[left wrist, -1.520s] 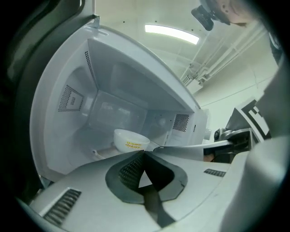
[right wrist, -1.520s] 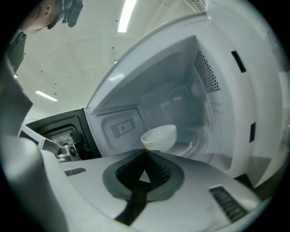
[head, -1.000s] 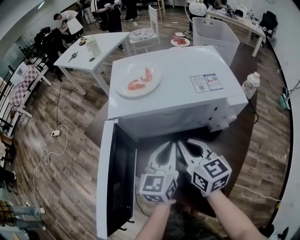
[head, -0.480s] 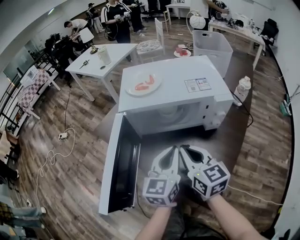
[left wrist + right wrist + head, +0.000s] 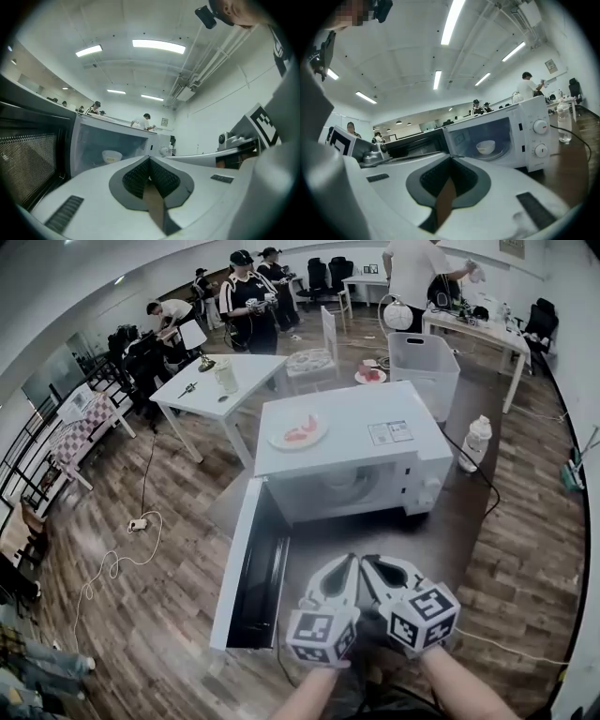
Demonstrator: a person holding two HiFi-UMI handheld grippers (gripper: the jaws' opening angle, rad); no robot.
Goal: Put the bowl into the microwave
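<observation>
A white microwave (image 5: 352,432) stands on a dark round table (image 5: 469,512), its door (image 5: 248,573) swung wide open to the left. A small white bowl (image 5: 486,147) sits on the turntable inside; the left gripper view shows the same bowl (image 5: 111,156). In the head view the cavity hides it. Both grippers hover side by side in front of the microwave, apart from it. My left gripper (image 5: 349,561) is shut with nothing in it, and so is my right gripper (image 5: 366,562). Their jaws meet at the tips in both gripper views.
A plate with red food (image 5: 297,433) lies on top of the microwave. A plastic bottle (image 5: 474,442) stands to its right, a clear bin (image 5: 427,310) behind it. A white table (image 5: 220,381) and several people stand farther back. A cable (image 5: 122,549) trails on the floor at the left.
Both grippers have drawn back and risen away from the microwave opening, still shut and side by side. The microwave now looks smaller and farther off in the head view.
</observation>
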